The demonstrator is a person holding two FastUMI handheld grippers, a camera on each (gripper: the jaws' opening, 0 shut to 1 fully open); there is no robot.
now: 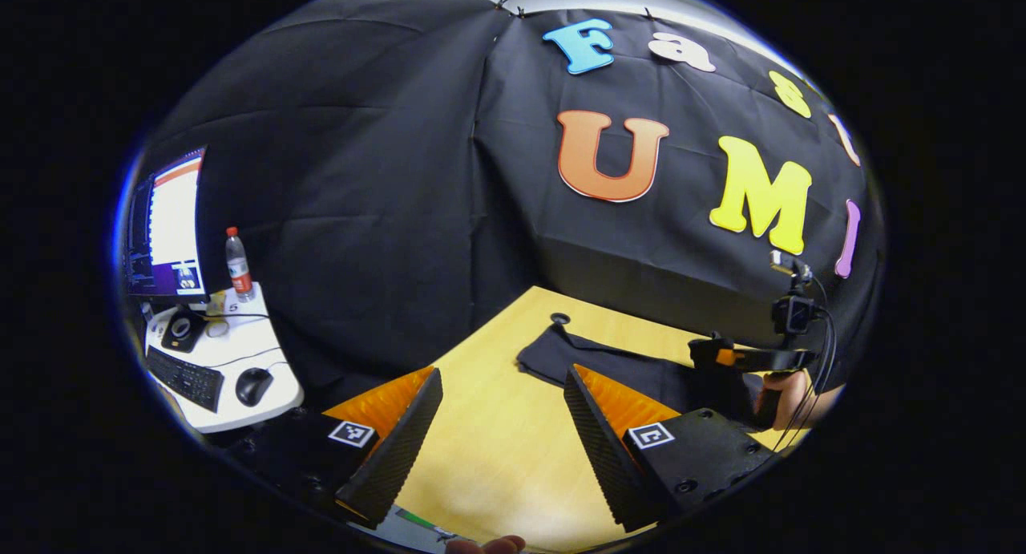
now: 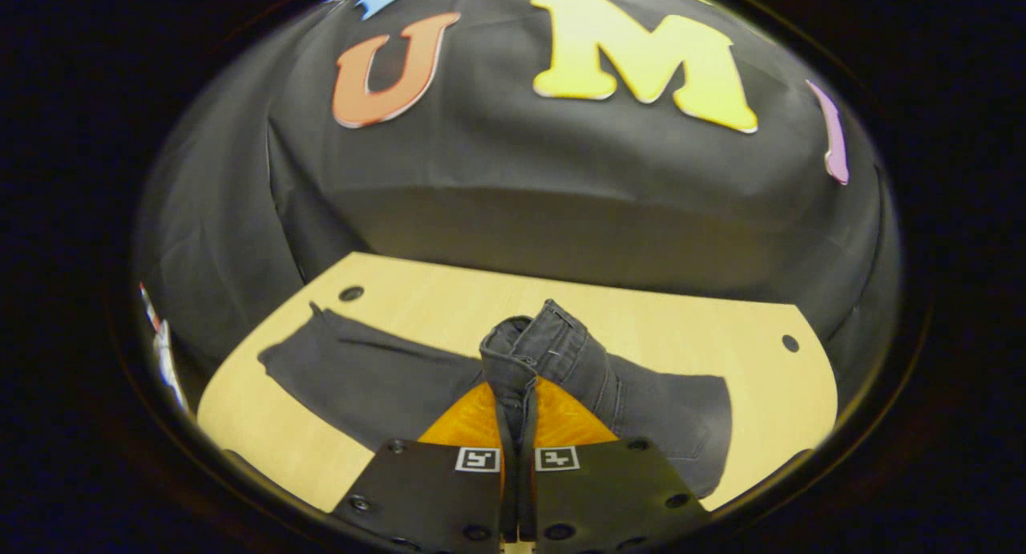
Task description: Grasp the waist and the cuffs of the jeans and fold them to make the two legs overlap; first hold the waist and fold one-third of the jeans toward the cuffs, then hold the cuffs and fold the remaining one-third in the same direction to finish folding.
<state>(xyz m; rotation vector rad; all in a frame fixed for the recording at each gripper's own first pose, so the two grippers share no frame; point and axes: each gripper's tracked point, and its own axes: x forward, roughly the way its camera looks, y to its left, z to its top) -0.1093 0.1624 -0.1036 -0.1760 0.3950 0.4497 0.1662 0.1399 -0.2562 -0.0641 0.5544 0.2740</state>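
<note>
The right gripper [image 2: 517, 426] pinches the dark denim jeans [image 2: 553, 353] at the waist; the left gripper [image 1: 501, 414] gapes wide, empty, above the pale wooden bench [image 1: 497, 450] — a one-sided lift could skew the fold.

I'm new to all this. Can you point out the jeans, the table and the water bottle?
jeans [image 2: 361, 382]: right gripper view, flat leg.
table [image 2: 681, 325]: right gripper view, bare top behind the jeans.
water bottle [image 1: 237, 265]: left gripper view, its body.

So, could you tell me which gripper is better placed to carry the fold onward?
The right gripper: it is clamped on a raised fold of the jeans. The left gripper hangs open over bare table, holding nothing.
</note>
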